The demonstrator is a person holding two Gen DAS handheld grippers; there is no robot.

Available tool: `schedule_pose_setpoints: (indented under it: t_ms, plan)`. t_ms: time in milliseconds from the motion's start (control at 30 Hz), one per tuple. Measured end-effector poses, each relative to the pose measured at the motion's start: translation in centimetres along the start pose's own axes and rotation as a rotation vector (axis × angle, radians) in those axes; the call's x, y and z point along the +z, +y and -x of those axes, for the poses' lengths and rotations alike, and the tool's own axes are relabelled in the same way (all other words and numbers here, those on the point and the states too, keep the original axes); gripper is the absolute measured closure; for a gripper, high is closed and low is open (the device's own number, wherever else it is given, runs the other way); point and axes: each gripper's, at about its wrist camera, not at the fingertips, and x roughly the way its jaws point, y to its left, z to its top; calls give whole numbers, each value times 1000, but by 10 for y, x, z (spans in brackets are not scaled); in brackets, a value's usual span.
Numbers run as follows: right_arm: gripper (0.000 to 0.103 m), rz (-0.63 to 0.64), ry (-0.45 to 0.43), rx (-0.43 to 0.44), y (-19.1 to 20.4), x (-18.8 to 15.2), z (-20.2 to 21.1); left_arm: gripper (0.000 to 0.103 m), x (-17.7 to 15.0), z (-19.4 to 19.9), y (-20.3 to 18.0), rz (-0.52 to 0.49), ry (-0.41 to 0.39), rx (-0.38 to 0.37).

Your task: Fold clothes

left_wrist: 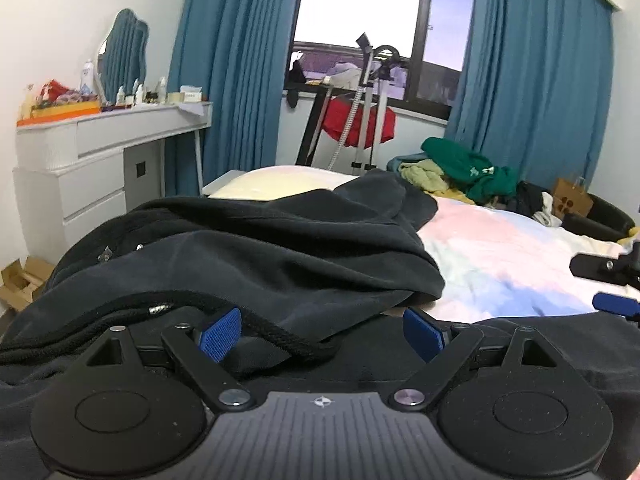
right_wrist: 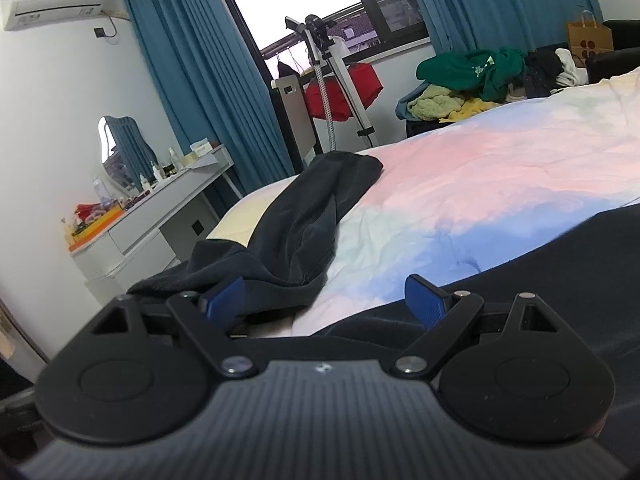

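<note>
Pastel bed (left_wrist: 500, 264), black hoodie (left_wrist: 248, 248) partly cut off, both jaws apart.

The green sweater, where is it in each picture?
Left wrist view: the green sweater tops the clothes pile, right of centre, beyond the bed.
Right wrist view: green sweater, upper right, same pile.
Shared landmark: the brown paper bag to its right.
</note>
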Motion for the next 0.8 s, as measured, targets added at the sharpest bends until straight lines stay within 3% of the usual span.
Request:
schedule_pose_setpoints:
  t_ms: [200, 333, 400, 633, 800]
  plan:
    - [14, -67, 5, 41, -8, 0, 2, 13, -5, 6, -4, -36, -24, 30]
    - [14, -99, -13, 45, -13, -1, 9, 13, -14, 3, -11, -112, -64, 52]
    - [15, -109, -7, 53, -16, -1, 11, 15, -15, -4, -15, -147, -44, 67]
    - [50, -117, 91, 59, -16, 19, -11, 16, 8, -22, -11, -161, -4, 92]
    - [53, -70, 141, 27, -7, 47, -74, 16, 21, -40, -3, -135, -7, 78]
